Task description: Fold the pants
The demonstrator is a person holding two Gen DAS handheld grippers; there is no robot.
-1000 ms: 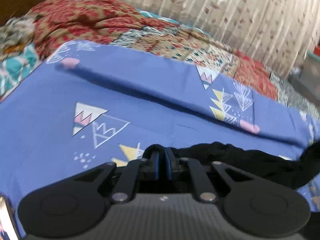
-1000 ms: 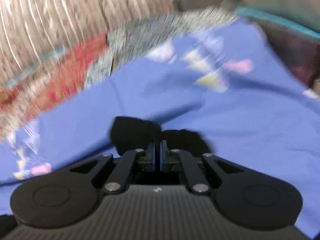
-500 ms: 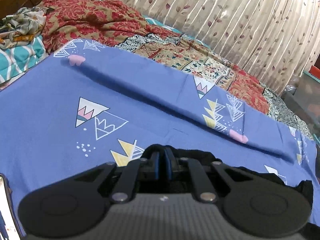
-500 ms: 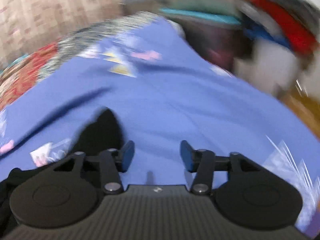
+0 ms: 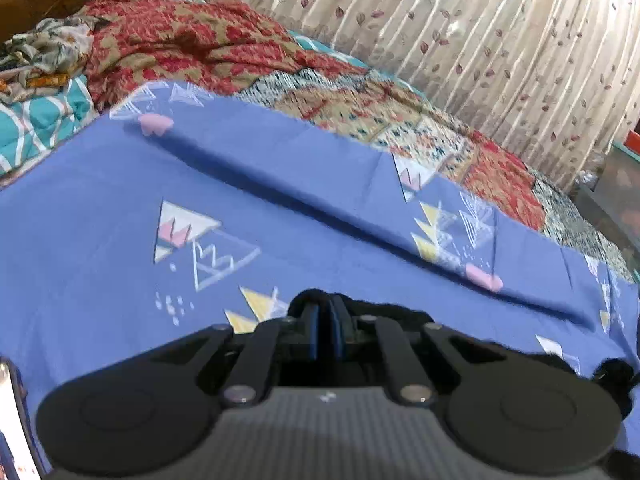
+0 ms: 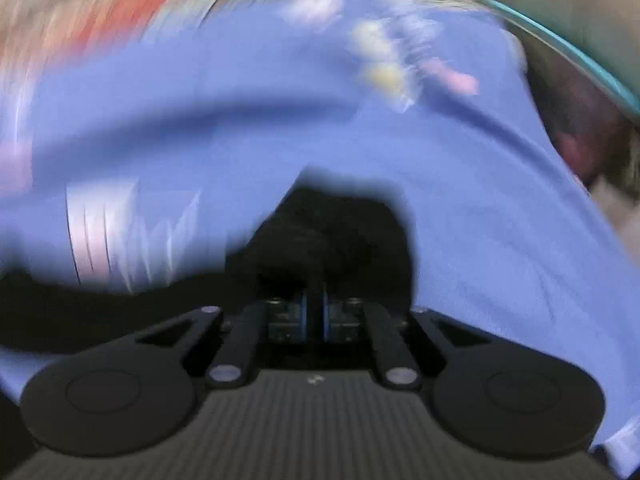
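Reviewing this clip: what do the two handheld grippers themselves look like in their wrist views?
Both look alike. The left gripper and right gripper each have a dark ribbed body with a small pale mark at its front edge, two round black lobes at the sides, black linkage arms with silver pivot pins, and narrow fingers with blue pads. No cables, sleeves or hands are visible.

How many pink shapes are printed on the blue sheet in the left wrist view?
3: one at the sheet's far left corner, one inside the white triangle, one at right near the fold. Others may be hidden.
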